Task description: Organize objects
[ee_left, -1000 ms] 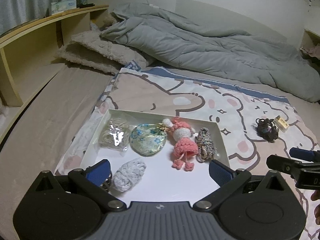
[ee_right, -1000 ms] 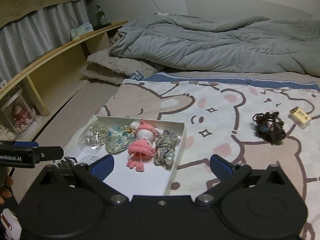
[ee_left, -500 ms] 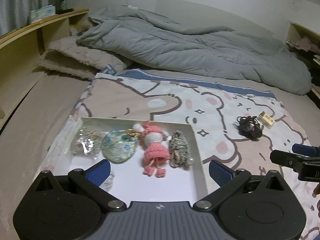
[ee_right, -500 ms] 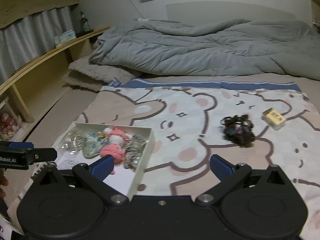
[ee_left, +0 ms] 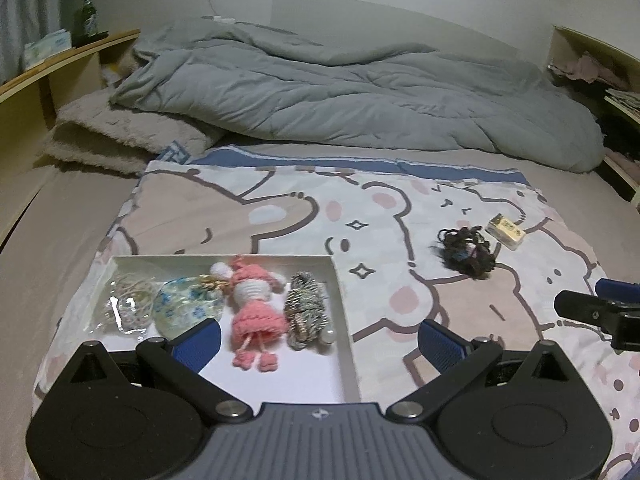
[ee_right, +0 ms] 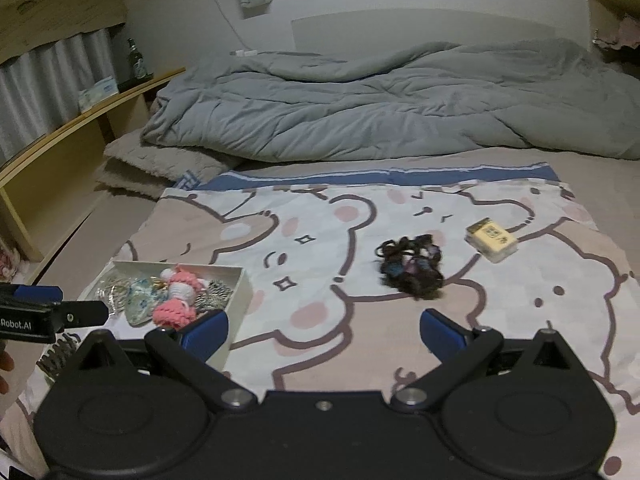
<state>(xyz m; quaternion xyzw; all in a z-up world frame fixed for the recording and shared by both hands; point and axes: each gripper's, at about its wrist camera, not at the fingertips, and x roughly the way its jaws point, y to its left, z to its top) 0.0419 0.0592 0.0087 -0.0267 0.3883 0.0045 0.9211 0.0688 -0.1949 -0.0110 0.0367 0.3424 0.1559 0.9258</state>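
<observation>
Plainly, both claws stand wide apart and hold nothing. The left gripper (ee_left: 320,338) hangs over the near part of the white tray (ee_left: 344,344), its left blue pad above the tray floor and its right pad out past the tray's right wall, over the cartoon-bear sheet (ee_left: 392,216); neither pad visibly touches anything. In the tray, along its far side, lie a clear packet of rings (ee_left: 128,306), a blue floral pouch (ee_left: 186,306), a pink crochet doll (ee_left: 254,308) and a striped cord bundle (ee_left: 306,310), side by side. The right gripper (ee_right: 324,332) hovers over the sheet, its left pad just beside the tray's near right corner, its right pad over bare sheet. Ahead of it, well apart from the tray toward the sheet's right edge, sit a dark tangle of hair ties (ee_right: 412,266) and, near it, a small yellow box (ee_right: 492,239).
</observation>
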